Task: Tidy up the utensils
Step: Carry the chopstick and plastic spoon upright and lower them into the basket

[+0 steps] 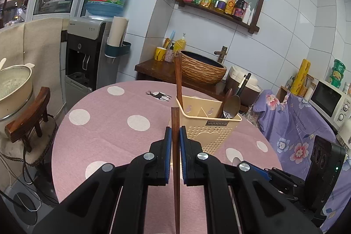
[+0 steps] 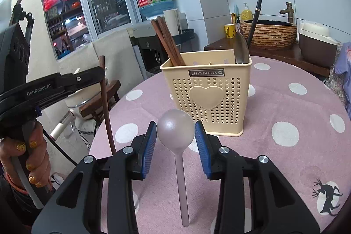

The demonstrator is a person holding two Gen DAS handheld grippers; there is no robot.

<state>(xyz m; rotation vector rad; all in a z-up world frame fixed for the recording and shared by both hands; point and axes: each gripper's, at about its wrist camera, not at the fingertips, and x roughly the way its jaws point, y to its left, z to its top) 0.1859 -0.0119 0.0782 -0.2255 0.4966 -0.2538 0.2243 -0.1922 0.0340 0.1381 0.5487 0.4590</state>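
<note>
My left claw [image 1: 175, 135] is tilting slightly down, clamping a dark wooden chopstick [image 1: 175, 146] upright before the beige perforated plastic utensil holder [image 1: 208, 131] reading "JIANHAO" on the pink polka-dot tabletop [image 1: 114, 124]. My right claw [image 2: 175, 137] is gripping a translucent grey plastic spoon [image 2: 176, 131], bowl up, near the holder.

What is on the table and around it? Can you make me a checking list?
Surface: round table, pink cloth with white dots.
Job's things: beige utensil holder holding wooden chopsticks and a metal spoon.
Clutter: nothing seen on the table.
Grippers: left gripper shut on a wooden chopstick; right gripper shut on a pale spoon.
Cables: wires on the floor.
Surroundings: water dispenser, basin, microwave.
</note>
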